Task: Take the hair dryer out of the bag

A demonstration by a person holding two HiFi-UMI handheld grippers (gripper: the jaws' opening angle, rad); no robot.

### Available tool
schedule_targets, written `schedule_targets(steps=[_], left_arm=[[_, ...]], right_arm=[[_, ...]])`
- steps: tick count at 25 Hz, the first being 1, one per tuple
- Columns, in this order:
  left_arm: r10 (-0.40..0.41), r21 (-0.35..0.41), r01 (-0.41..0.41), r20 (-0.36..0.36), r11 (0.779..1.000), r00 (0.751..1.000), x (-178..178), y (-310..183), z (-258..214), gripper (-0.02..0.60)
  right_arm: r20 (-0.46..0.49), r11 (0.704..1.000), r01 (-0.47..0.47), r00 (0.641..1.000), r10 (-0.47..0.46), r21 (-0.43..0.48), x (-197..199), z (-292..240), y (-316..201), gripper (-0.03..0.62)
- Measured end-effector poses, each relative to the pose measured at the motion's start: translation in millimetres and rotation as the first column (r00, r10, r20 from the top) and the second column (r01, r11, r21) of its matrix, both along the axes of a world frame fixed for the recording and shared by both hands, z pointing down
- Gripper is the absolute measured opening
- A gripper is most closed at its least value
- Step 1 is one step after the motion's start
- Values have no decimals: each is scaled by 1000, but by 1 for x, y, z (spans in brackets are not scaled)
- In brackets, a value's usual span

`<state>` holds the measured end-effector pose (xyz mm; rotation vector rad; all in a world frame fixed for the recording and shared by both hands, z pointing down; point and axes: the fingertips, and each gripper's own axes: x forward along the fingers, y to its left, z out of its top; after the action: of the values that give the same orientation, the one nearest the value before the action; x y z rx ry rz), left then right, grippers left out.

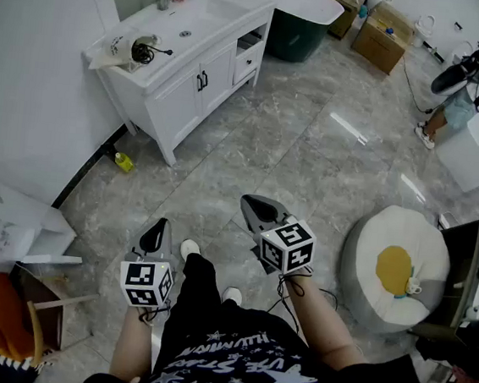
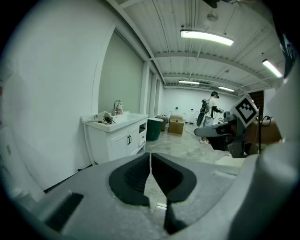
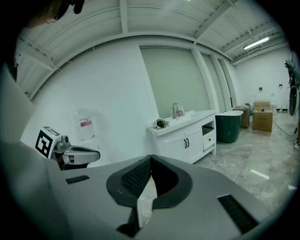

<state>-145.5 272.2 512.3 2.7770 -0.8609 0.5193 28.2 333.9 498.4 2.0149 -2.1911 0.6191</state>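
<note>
A pale bag (image 1: 112,45) lies on the left end of the white vanity counter (image 1: 208,23), and the black hair dryer (image 1: 141,50) shows at its mouth. In both gripper views the bag (image 2: 104,117) (image 3: 161,124) is small and far off. My left gripper (image 1: 163,223) and right gripper (image 1: 247,200) hang over the tiled floor, well short of the vanity, both pointing toward it. Each is shut with nothing between its pads. The left gripper view shows its own jaws (image 2: 150,154) closed, as does the right gripper view (image 3: 151,158).
A green tub (image 1: 294,32) and cardboard boxes (image 1: 380,35) stand beyond the vanity. A round grey pouf (image 1: 393,266) sits at my right, white boxes (image 1: 6,221) at my left, a yellow bottle (image 1: 123,162) by the wall. A person (image 1: 453,103) stands far right.
</note>
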Motion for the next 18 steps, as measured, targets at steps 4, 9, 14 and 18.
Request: schedule_targets(steps=[4, 9, 14, 18], left_arm=[[5, -11, -5, 9, 1000, 1000, -1, 21, 3, 29], [-3, -49, 4, 24, 999, 1000, -7, 38, 17, 29], [-17, -49, 18, 19, 999, 1000, -12, 27, 19, 29], [-34, -15, 34, -14, 999, 999, -9, -3, 4, 29]], right_arm=[[-12, 1000, 9, 1000, -9, -1, -2, -2, 15, 2], [5, 1000, 5, 1000, -5, -21, -1, 8, 25, 2], [12, 1000, 7, 1000, -6, -28, -1, 17, 15, 2], [20, 1000, -13, 1000, 13, 16, 7, 4, -10, 2]])
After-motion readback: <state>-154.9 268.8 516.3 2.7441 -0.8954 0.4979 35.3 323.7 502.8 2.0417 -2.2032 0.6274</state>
